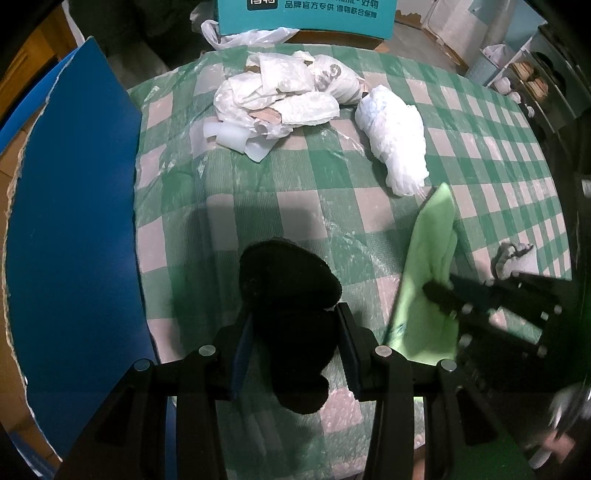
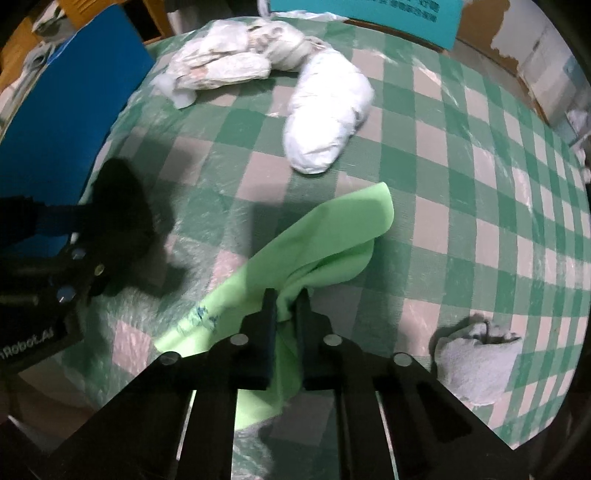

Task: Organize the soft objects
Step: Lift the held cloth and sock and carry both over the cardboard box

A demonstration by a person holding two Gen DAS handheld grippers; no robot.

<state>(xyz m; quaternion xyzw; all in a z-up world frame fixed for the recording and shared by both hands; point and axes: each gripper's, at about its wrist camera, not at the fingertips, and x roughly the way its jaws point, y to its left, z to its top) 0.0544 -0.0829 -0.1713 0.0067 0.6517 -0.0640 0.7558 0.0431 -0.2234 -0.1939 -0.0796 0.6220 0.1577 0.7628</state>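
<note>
My left gripper (image 1: 295, 314) is shut on a black soft object (image 1: 288, 284) and holds it over the green checked tablecloth (image 1: 295, 184). The black object also shows at the left of the right wrist view (image 2: 122, 214). My right gripper (image 2: 288, 299) is shut on a light green cloth (image 2: 332, 236), which hangs from the fingers; the cloth shows at the right of the left wrist view (image 1: 428, 258). A white wrapped bundle (image 1: 395, 140) and a pile of white bags (image 1: 280, 96) lie at the far side.
A grey rolled cloth (image 2: 476, 362) lies at the table's right near edge. A blue board (image 1: 74, 240) stands along the left edge. A teal box (image 1: 306, 18) stands behind the table. Shelves (image 1: 532, 81) are at the far right.
</note>
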